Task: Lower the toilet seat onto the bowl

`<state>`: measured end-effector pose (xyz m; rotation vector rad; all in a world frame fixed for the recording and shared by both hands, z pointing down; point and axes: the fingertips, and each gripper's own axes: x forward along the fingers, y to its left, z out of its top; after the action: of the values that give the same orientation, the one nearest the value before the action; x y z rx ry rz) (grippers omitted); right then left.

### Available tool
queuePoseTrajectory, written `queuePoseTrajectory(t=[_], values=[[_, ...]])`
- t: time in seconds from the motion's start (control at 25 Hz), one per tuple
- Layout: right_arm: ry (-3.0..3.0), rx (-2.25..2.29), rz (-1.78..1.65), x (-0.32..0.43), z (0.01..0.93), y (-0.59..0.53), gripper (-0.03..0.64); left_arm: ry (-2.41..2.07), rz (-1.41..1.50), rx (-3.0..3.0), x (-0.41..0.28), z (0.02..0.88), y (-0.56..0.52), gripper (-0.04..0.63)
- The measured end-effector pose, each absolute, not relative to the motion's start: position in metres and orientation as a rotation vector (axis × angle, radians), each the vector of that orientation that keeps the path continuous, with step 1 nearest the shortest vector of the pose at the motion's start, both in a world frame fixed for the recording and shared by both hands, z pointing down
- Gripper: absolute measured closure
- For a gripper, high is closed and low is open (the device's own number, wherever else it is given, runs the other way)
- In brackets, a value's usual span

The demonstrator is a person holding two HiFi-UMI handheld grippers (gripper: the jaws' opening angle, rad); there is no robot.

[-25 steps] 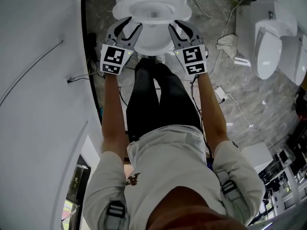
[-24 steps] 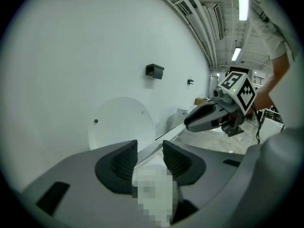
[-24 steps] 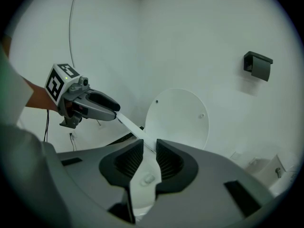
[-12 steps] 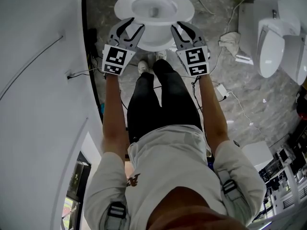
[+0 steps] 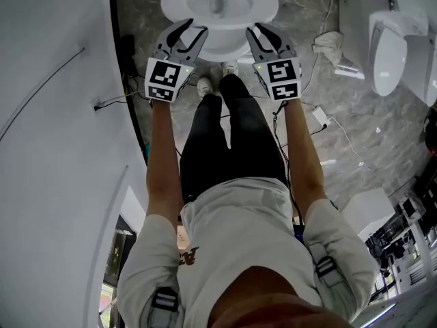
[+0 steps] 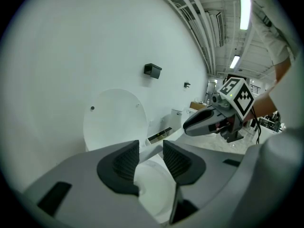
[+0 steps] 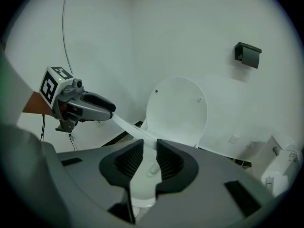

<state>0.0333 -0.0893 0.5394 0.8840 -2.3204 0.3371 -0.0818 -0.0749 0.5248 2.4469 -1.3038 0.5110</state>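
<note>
The white toilet seat (image 5: 261, 7) hangs as a ring just above the bowl (image 5: 222, 48), with the lid (image 6: 114, 120) upright behind it. My left gripper (image 5: 192, 30) is shut on the seat's front left. My right gripper (image 5: 261, 29) is shut on its front right. In the left gripper view the seat's edge (image 6: 174, 135) runs as a white band between my jaws (image 6: 151, 148) toward the right gripper (image 6: 199, 122). The right gripper view shows the same band (image 7: 128, 126) leading from the left gripper (image 7: 102, 109) into my jaws (image 7: 150, 148), and the lid (image 7: 178, 110) beyond.
A white wall (image 5: 54, 115) stands close on the left. Right of the toilet are another white fixture (image 5: 386, 50), a crumpled cloth (image 5: 328, 46) and cables on the stone floor. The person's legs and shoes (image 5: 205, 85) stand right before the bowl. A black holder (image 7: 248, 54) is on the wall.
Both grippers, still on the seat, have drifted slightly toward the top of the head view. The person's shoes now show below the bowl.
</note>
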Motion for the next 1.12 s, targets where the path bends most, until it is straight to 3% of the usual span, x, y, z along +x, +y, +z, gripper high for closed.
queuePoseTrajectory(t=[1.12], values=[[-2.255, 0.983, 0.469, 0.046, 0.591, -0.038, 0.517, -1.231, 0.472, 2.422, -0.079, 0.572, -0.026, 0.463]])
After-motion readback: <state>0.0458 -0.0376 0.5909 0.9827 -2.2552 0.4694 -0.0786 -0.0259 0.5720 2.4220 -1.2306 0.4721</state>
